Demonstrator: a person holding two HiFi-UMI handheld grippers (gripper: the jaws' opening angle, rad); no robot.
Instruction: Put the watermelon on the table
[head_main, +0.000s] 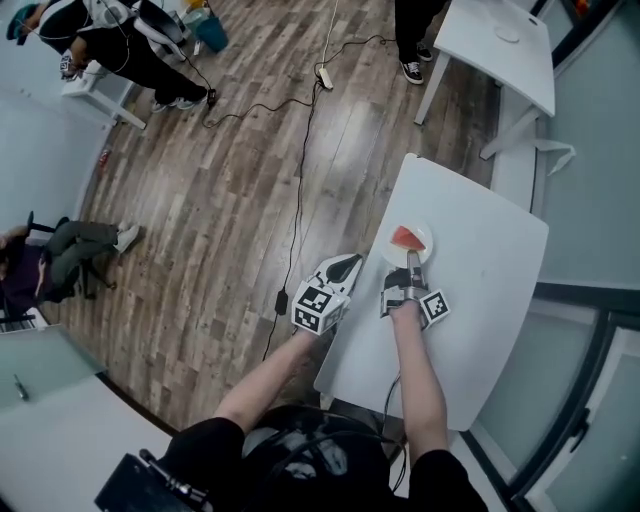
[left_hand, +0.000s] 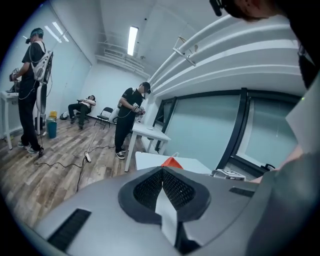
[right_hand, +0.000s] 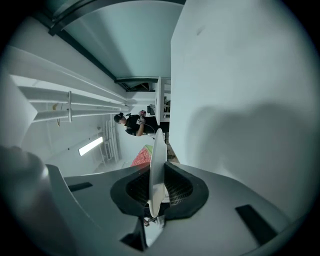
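Note:
A red watermelon slice (head_main: 406, 238) lies on a small white plate (head_main: 424, 236) over the near white table (head_main: 480, 300). My right gripper (head_main: 412, 257) is shut on the plate's near rim. In the right gripper view the plate (right_hand: 158, 145) runs edge-on between the jaws, with the watermelon slice (right_hand: 142, 156) on its left face. My left gripper (head_main: 348, 264) hovers just off the table's left edge, left of the plate, with its jaws closed and nothing between them. In the left gripper view the watermelon's red tip (left_hand: 172, 162) peeks over the closed left gripper (left_hand: 161, 171).
A second white table (head_main: 500, 40) stands at the far right, with a person (left_hand: 131, 117) beside it. Cables (head_main: 300, 150) and a power strip (head_main: 325, 77) cross the wood floor. Other people are at the far left. A glass wall (head_main: 590, 200) runs along the right.

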